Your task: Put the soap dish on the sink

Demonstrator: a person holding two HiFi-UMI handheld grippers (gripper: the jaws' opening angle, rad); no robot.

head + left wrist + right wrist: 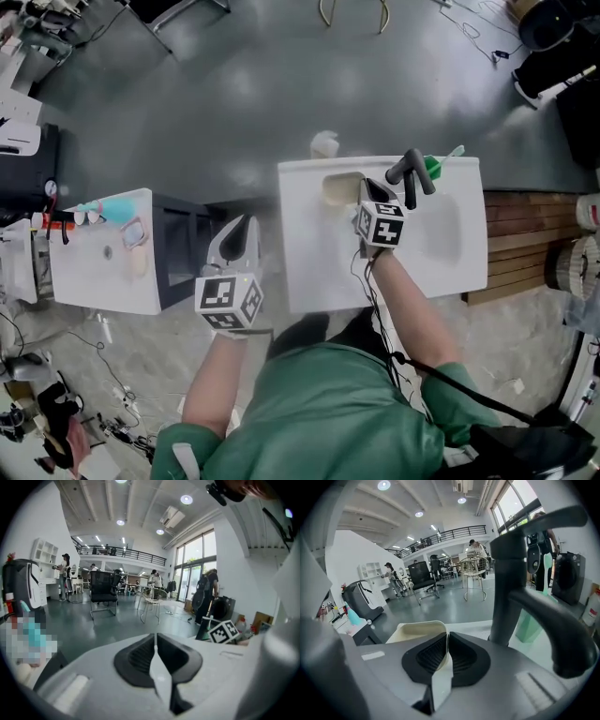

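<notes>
A cream soap dish (339, 187) rests at the back left of the white sink (314, 272), beside the black faucet (411, 173). My right gripper (364, 190) reaches over the sink top and is shut on the near edge of the soap dish (417, 631); the right gripper view shows its jaws (446, 656) pinched together with the dish rim running into them. The faucet (511, 573) stands just right of it. My left gripper (239, 246) hangs left of the sink, shut and holding nothing (155, 660).
A green cup (433, 167) stands behind the faucet. A second white washstand (103, 272) with a teal bottle (117, 208) is at the left. A wooden pallet (525, 234) lies to the right. A black chair (103, 592) and people stand far off.
</notes>
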